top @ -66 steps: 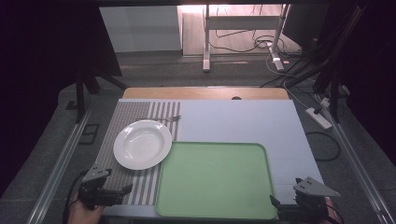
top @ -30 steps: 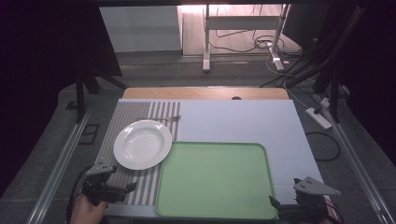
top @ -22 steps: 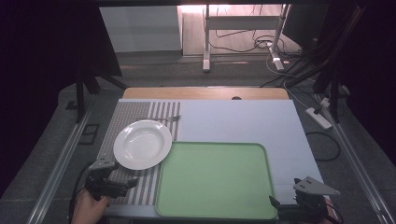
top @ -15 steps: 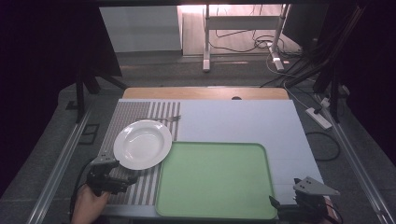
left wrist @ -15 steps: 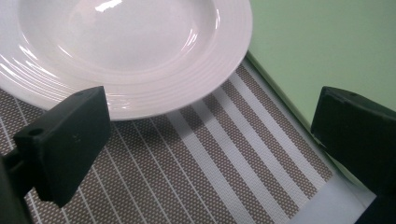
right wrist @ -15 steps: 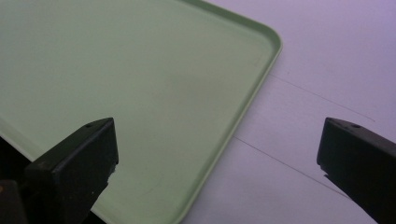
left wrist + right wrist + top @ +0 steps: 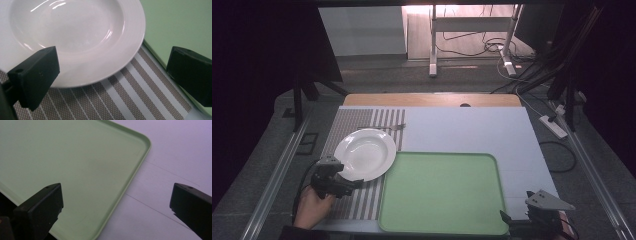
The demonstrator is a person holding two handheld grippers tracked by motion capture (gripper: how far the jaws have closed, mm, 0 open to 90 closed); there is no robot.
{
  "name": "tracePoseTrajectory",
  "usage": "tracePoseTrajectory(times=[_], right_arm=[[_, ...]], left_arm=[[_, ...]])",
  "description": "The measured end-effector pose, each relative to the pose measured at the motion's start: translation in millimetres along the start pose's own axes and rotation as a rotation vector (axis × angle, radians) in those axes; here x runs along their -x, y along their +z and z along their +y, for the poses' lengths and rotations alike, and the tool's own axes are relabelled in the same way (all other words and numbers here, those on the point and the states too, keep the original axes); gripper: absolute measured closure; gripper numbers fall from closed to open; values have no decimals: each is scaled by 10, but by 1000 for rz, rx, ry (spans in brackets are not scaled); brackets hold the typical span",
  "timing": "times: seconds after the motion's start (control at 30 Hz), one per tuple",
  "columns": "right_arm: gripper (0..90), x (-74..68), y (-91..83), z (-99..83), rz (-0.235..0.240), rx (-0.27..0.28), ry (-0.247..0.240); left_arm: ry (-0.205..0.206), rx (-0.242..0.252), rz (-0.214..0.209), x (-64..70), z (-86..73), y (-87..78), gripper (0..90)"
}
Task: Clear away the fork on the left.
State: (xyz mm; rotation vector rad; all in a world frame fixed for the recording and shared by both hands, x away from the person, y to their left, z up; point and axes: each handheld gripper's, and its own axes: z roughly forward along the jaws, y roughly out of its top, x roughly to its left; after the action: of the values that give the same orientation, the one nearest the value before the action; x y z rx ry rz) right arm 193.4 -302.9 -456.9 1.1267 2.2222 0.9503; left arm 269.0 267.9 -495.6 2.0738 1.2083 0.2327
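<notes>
A white deep plate (image 7: 364, 154) (image 7: 75, 37) lies on a striped placemat (image 7: 357, 200) (image 7: 125, 100) at the table's left. My left gripper (image 7: 349, 184) (image 7: 112, 77) is open at the plate's near rim, one jaw over the rim, the other over the mat beside the tray. An empty green tray (image 7: 442, 192) (image 7: 62, 165) sits in the front middle. My right gripper (image 7: 512, 222) (image 7: 116, 211) hangs open at the tray's near right corner, nothing between its jaws.
A fork (image 7: 398, 127) lies on the placemat behind the plate. The pale table top (image 7: 472, 130) stretches behind and right of the tray. Floor rails, a power strip (image 7: 553, 126) and cables surround the table.
My left gripper has moved forward and to the right, from the table's front left corner up to the plate's near rim. The right gripper has stayed in place.
</notes>
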Motion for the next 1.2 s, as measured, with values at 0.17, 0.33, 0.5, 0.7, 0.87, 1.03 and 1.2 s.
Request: tracePoseTrajectory(times=[0.17, 0.33, 0.5, 0.7, 0.87, 1.03, 1.2], right_arm=[[0, 7, -13, -3, 1, 9, 2], [0, 3, -12, -3, 6, 8, -3], [0, -15, -4, 0, 10, 2, -24], [0, 0, -7, -1, 15, 5, -9], [0, -1, -6, 0, 15, 2, -13], [0, 2, -3, -1, 17, 4, -9], [0, 2, -1, 0, 18, 2, -10]], left_arm=[[-13, 0, 1, -45, 67, 51, 0], [-9, 3, 8, -92, 171, 107, 0], [16, -9, 20, -129, 304, 192, 0], [18, -5, 7, -186, 434, 276, 0], [9, 4, -2, -265, 534, 347, 0], [5, 9, 1, -328, 632, 409, 0], [10, -3, 14, -371, 732, 505, 0]])
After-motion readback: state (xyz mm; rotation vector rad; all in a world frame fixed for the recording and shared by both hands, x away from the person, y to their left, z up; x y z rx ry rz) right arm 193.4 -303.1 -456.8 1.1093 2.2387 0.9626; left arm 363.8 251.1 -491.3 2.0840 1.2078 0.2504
